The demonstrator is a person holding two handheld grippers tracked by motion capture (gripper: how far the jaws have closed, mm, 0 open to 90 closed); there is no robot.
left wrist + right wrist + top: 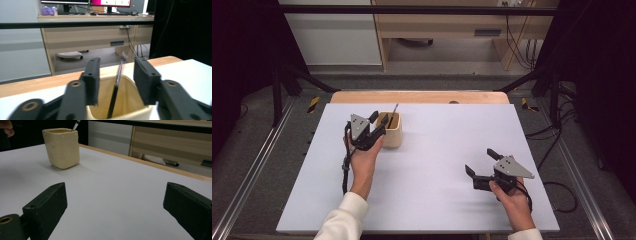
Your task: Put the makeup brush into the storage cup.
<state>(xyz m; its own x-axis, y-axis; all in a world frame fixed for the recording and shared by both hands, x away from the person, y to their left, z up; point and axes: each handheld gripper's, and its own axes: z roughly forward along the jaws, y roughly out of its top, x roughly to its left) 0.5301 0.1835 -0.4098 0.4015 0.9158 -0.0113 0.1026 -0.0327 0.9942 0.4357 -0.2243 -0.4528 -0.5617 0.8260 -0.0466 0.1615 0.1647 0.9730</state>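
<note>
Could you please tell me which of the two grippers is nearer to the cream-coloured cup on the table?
Left. The left gripper sits right at the cream cup, its open jaws over the rim either side of the thin black stick. The right gripper rests far off across the white tabletop.

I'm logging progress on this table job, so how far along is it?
Done: the thin dark pen stands leaning inside the cream square ceramic cup. In hand: the left gripper sits at the cup's rim, jaws apart and clear of the pen. Left: probably withdrawing; the right gripper rests open, holding nothing.
</note>
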